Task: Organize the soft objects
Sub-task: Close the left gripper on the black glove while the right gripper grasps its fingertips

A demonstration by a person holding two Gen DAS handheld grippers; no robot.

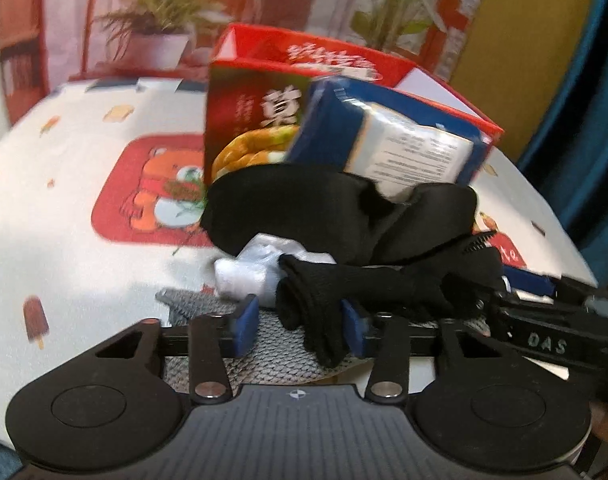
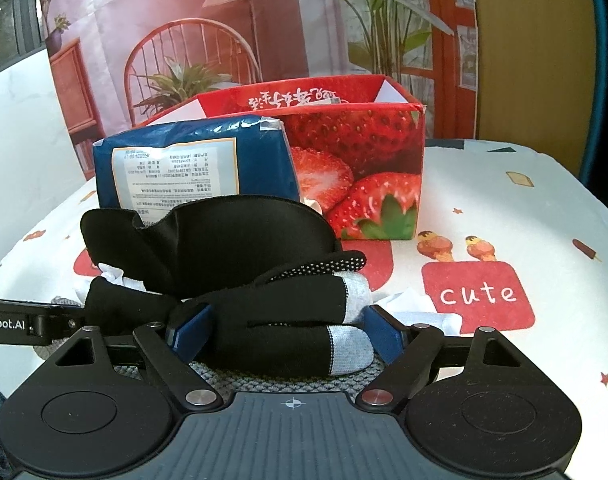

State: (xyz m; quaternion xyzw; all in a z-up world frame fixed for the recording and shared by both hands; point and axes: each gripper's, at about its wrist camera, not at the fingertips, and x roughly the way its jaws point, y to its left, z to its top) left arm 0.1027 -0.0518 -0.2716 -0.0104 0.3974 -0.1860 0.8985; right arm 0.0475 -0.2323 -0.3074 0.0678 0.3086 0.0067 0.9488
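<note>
Your left claw (image 1: pixel 299 322) has narrow jaws around one end of the black glove (image 1: pixel 368 288), but only its right pad seems to touch the knit and the other stands beside a white bag (image 1: pixel 255 268), so I judge it is not yet a true grip. Your right claw (image 2: pixel 287 332) stands wide around the glove's grey-tipped fingers (image 2: pixel 350 344), and its pads do not press them. The glove lies on a grey mat (image 2: pixel 239 376) in front of the red box (image 2: pixel 368 152), and just behind it is a black mask (image 2: pixel 207 240), which leans against a blue pack (image 2: pixel 191 160) next to the box. The first risk is that you pinch only a fold of the knit on the left; then the glove may slip out when you lift, because the fabric is loose and stretches. The second risk is that the left claw takes also the white bag or the mat under the glove and drags them up together. The third: both claws are at the same glove, so if you pull them in different directions it will stretch between them and not come free. Also the mask touches the glove, as far as I can see, and it may be carried along and disturb the blue pack, which already stands tilted against the box. The tabletop (image 2: pixel 504 200) around the box is open, so a dropped glove would stay on it.
</note>
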